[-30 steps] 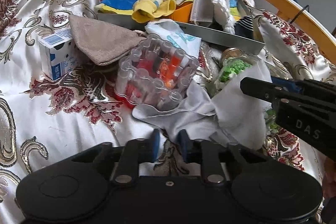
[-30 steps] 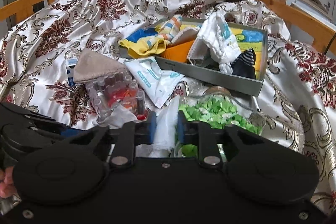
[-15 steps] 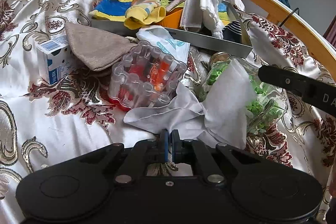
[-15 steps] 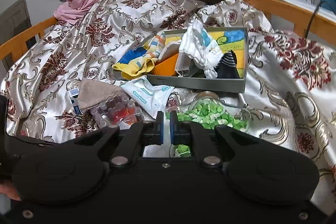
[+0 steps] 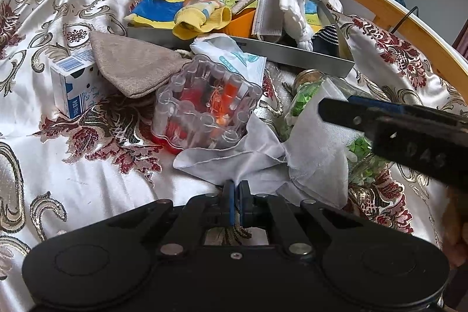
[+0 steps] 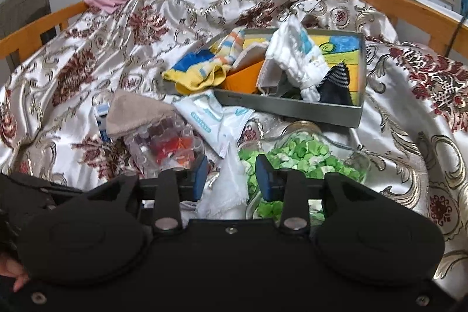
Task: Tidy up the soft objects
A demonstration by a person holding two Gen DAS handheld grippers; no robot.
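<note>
Bed with a shiny floral bedspread [image 5: 73,171], wooden rails, pink pillow and brown jacket at the back. Left to right on the cover: milk carton [image 5: 73,86], tan cloth [image 5: 134,66] just beside it, clear plastic case [image 5: 204,107] with red and orange bits, wipes packet [image 5: 234,60], white cloth [image 5: 263,157] partly under the case and draped over a glass jar [image 6: 307,154] of green paper bits. Behind them a grey tray [image 6: 292,107] already holds a striped sock [image 5: 204,10], white knit item [image 5: 295,10], dark striped sock [image 6: 336,84] and a mask.

Progress looks partial: several softs are in the tray; tan cloth and white cloth are not yet in.

Left gripper [image 5: 236,201] is low, pointing forward, fingers clamped on the near edge of the white cloth. Right gripper [image 6: 231,176] hangs low over cloth and jar, jaws spread wide, nothing held, a raised fold of cloth between them.
</note>
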